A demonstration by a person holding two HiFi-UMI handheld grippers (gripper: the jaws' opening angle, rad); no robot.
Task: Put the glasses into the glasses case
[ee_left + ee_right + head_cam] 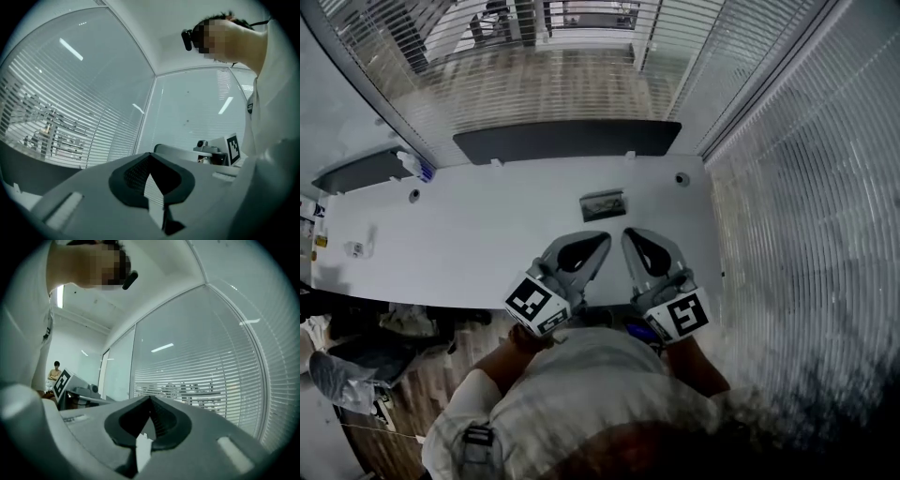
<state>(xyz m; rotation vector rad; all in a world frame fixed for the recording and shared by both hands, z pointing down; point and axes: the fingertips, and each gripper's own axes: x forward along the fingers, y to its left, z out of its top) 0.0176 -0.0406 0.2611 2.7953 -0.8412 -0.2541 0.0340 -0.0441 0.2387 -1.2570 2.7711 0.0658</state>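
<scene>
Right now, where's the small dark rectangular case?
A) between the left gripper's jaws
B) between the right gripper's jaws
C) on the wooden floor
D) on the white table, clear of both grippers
D: the small dark rectangular case lies on the white table, ahead of the left gripper and right gripper, both shut on nothing.

- We see the white table [487, 244] lying broadly bare across mid-frame.
- A small dark case [603, 204] interrupts the centre.
- A dark panel [567, 141] bounds the upper edge, and a blind-covered glass wall [806, 216] closes the right.
</scene>
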